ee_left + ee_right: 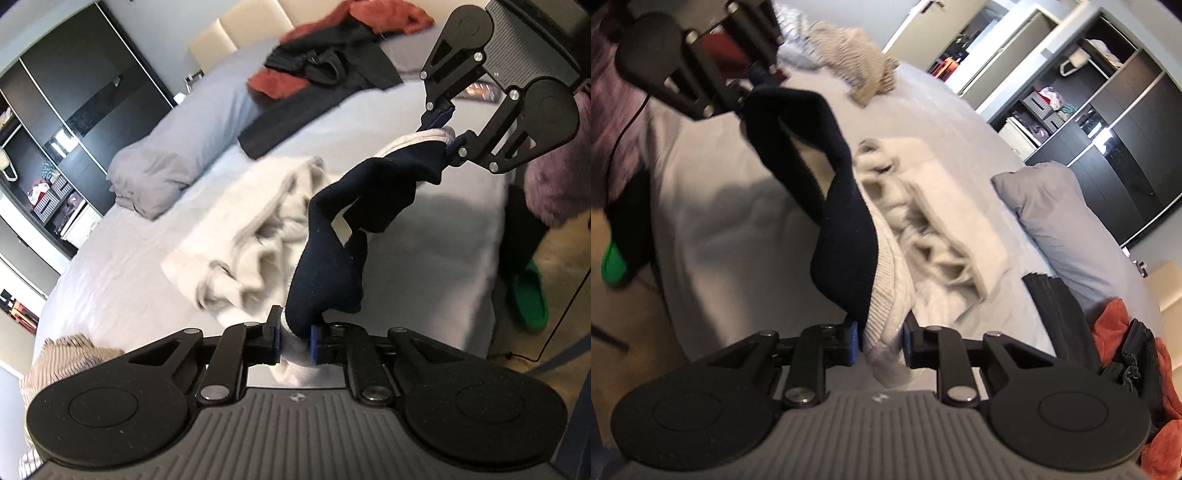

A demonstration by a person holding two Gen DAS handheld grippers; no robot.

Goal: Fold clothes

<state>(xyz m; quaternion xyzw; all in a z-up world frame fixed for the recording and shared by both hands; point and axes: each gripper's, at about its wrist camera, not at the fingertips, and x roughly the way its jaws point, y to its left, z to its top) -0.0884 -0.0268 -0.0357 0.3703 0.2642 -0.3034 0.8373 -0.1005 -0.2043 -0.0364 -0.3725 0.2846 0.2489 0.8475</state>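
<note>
A cream garment with a navy blue band hangs between both grippers above the pale grey bed (129, 295). In the left wrist view my left gripper (295, 339) is shut on one end of the navy band (328, 266), with cream cloth pinched between the blue pads. My right gripper (448, 129) holds the other end at the upper right. The navy band twists between them. The cream body (266, 221) trails crumpled onto the bed. In the right wrist view my right gripper (879, 339) is shut on the navy and cream hem (846, 251), and the left gripper (746, 101) is at the upper left.
A heap of red and black clothes (332, 55) lies at the head of the bed beside a grey pillow (159, 173). A striped beige garment (70, 354) sits near the bed's corner. A dark wardrobe (74, 92) stands beyond. A green slipper (528, 299) is on the floor by the bed's edge.
</note>
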